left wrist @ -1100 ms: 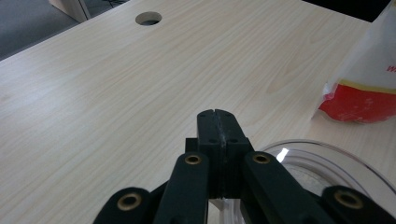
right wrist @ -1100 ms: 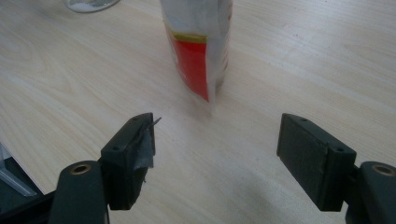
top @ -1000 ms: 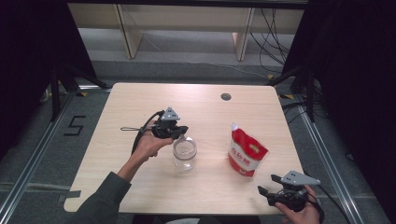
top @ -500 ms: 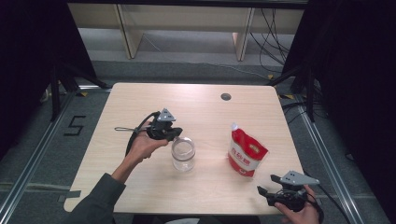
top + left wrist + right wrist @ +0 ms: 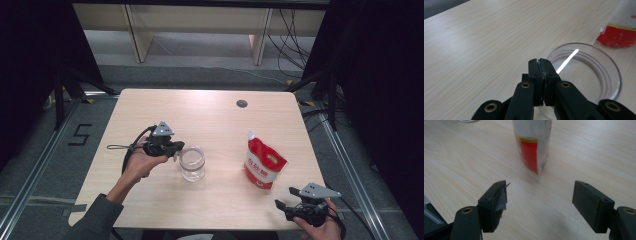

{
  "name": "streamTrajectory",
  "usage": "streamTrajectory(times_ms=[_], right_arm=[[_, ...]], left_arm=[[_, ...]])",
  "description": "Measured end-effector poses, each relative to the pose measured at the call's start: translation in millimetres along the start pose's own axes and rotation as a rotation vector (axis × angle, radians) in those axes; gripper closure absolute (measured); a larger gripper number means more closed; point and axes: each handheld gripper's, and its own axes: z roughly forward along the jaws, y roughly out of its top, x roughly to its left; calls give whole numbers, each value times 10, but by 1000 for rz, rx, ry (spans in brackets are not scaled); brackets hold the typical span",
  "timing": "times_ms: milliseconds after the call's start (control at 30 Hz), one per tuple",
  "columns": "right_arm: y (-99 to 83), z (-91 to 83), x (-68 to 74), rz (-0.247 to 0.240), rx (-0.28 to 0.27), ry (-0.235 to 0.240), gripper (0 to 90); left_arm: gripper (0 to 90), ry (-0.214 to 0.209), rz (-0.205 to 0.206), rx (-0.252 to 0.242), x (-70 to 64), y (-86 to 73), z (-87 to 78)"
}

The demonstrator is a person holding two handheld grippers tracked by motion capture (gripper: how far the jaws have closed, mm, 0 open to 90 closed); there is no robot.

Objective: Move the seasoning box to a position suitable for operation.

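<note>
High view: clear glass jar, rigid, slick, breakable; grip at rim. Left gripper touching jar's left, jaws clenched empty. Right gripper, jaws spread, beyond red pouch right of jar.

pouch: red-white | jar: clear | table: pale woodgrain

Left gripper clamped, right gripper agape

High view looks down; both gripper views skim close, sharing the red pouch.
</note>
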Motion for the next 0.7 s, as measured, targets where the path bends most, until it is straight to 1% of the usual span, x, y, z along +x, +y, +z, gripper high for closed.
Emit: streamTrajectory(times_ms=[33,67,100,133,167,200,233,267,300,333,367,400,433,467,500,533,567,600,633,667,700], right_arm=[[2,5,-11,-19,-7,-9,286],[2,5,-11,-19,-7,-9,286],[1,9,-12,-23,-11,-14,286],[6,12,-20,-33,-13,-17,286],[7,13,-17,-32,-15,-13,286],[5,14,4,-4,-10,-1,286],[6,13,5,-3,-11,0,286],[6,13,5,-3,-11,0,286],[9,9,-14,-29,-14,-10,286],[6,10,-19,-34,-14,-13,286],[6,6,-23,-38,-11,-14,286],[5,8,-18,-29,-10,-8,286],[6,5,-23,-38,-10,-13,286],[6,5,-23,-38,-10,-13,286],[5,8,-19,-35,-14,-13,286],[7,10,-16,-33,-10,-7,286],[8,15,-11,-31,-7,-1,286],[6,8,17,4,0,6,286],[9,11,15,-4,-3,7,286],[11,15,11,-12,-6,6,286],[10,18,12,-13,-9,3,286]], left_arm=[[853,-3,2,-8,8,-30,-34],[851,-3,2,-8,8,-30,-34],[851,2,-7,-10,7,-39,-45],[834,8,3,-23,29,-47,-79],[828,14,-11,-41,30,-51,-94],[820,14,-11,-41,30,-51,-94],[809,17,1,-45,48,-56,-121],[809,30,0,-56,55,-64,-142],[789,30,-4,-65,61,-80,-167],[761,17,-1,-79,80,-108,-189],[749,25,-6,-84,107,-191,-224],[732,25,-6,-84,107,-191,-224],[716,33,-20,-90,133,-289,-243],[704,33,-20,-90,133,-289,-243],[704,28,-35,-104,142,-351,-245],[679,13,-33,-109,168,-429,-244],[665,15,-26,-87,174,-468,-248],[652,3,-35,-101,164,-502,-225],[642,4,-24,-99,163,-535,-208],[625,10,-3,-71,168,-561,-197],[613,15,-3,-82,159,-583,-158]])
